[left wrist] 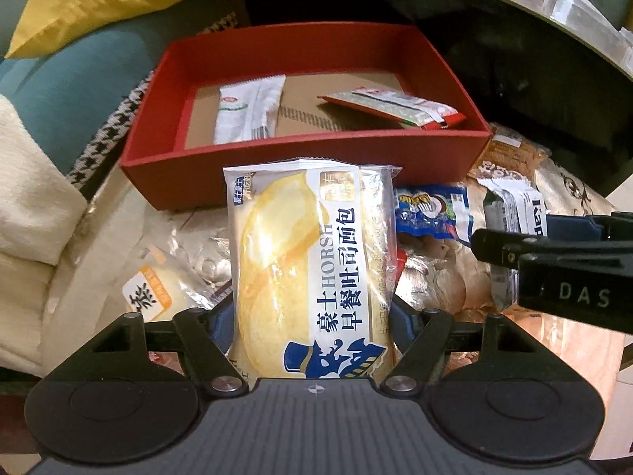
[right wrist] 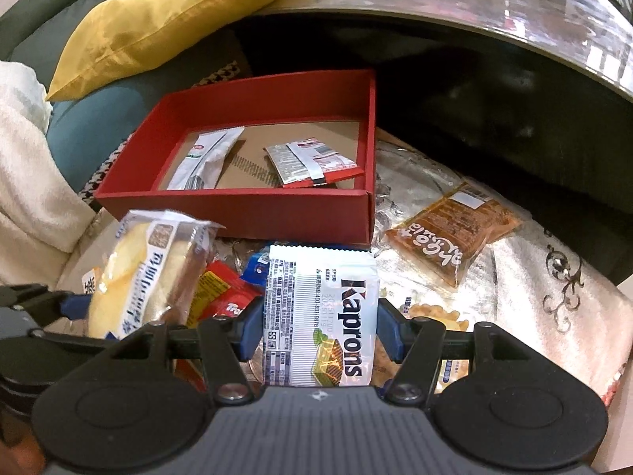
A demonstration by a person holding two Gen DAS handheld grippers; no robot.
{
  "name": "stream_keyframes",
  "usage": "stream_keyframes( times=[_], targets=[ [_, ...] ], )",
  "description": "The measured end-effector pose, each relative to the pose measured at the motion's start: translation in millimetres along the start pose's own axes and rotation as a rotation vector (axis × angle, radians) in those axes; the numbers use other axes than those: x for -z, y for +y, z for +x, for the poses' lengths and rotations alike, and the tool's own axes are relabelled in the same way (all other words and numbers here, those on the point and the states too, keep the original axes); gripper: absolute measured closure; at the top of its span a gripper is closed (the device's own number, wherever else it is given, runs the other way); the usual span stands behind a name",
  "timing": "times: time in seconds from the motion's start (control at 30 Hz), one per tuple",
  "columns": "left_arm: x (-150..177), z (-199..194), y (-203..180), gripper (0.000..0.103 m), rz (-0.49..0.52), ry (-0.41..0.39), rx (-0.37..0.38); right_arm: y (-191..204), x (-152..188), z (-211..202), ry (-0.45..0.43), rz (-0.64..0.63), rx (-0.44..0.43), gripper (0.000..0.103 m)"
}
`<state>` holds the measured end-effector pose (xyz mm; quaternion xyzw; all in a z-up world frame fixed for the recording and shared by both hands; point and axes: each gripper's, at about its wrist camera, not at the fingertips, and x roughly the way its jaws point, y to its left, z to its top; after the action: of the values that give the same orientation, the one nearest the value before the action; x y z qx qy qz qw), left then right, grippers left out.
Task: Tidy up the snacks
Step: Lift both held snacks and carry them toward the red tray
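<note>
The left gripper [left wrist: 312,316] pinches a bread pack [left wrist: 308,261]; the right gripper [right wrist: 318,328] pinches a wafer pack [right wrist: 320,316] near the red box [right wrist: 237,206]

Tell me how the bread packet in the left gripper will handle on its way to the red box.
The bread packet looks soft and light, so the left gripper may squash it. Its glossy film seems slippery.

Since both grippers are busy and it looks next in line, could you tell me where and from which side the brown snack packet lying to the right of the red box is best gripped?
The brown snack packet lies flat and apart from the others, right of the red box. I would come from above and close the jaws across its narrower width, near the middle, where it looks puffed.
</note>
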<state>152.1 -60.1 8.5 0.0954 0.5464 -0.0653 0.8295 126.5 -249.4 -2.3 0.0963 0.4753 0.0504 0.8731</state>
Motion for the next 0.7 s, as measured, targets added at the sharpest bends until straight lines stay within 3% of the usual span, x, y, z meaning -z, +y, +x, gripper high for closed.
stream_keyframes(
  times=[0.7],
  targets=[
    [-16.9,-21.6,19.4,0.025,-0.066,-0.073,-0.004,14.4,-13.8,-14.5,-0.063,-0.019,-0.009,0.048]
  ],
)
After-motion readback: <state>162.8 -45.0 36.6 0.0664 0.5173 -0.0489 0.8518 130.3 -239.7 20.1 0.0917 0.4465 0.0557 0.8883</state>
